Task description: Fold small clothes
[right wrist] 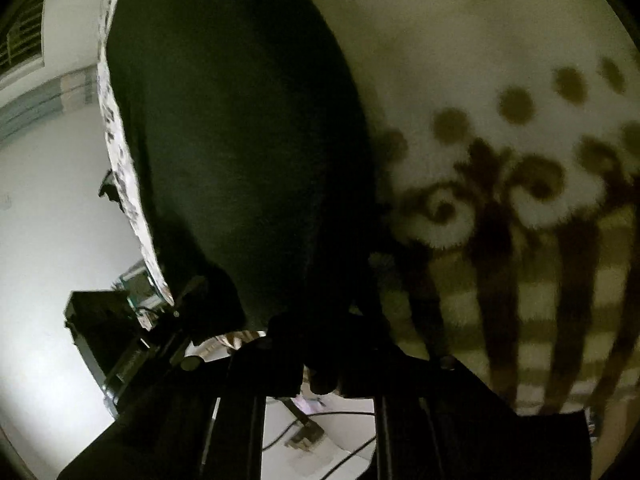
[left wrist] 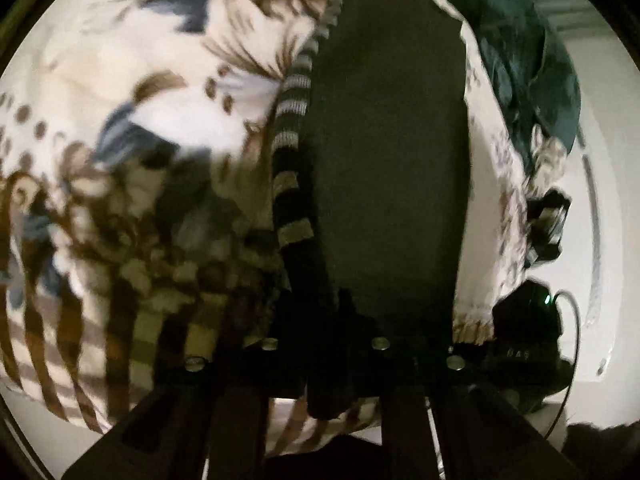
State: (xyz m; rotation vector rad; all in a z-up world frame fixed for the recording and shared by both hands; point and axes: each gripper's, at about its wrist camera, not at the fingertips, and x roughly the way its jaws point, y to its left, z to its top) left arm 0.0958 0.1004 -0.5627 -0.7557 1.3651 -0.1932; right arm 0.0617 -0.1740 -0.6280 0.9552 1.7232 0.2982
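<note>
Left wrist view, from left to right: you see the patterned blanket (left wrist: 132, 128), fleecy, cream with brown scrolls, dots and blue-grey leaves; then a striped knit piece (left wrist: 294, 112) with grey and dark bands lying along the edge of the black garment (left wrist: 388, 152); then a dark teal cloth (left wrist: 520, 52) bunched at the blanket's far right edge. Your left tool (left wrist: 332, 376) looks clenched on the near hem of the black garment, with dark cloth bunched between its fingers, though shadow hides the pads themselves.

In the right wrist view the same black garment (right wrist: 240, 140) fills the left and centre as a broad, smooth, matte sheet that takes no crease lines here. Your right tool (right wrist: 316, 372) also appears closed on its near hem, but it is too dark to be certain. To the right, the blanket (right wrist: 500, 60) shows its dots and stripes in shade.

My reading is that you hold one hem with both tools, ready to fold. Keep the two tools level and the hem taut, so the soft cloth drapes flat and does not sag in the middle. Carry it straight over and match hem to hem. Mind the striped piece, which could drag along.
</note>
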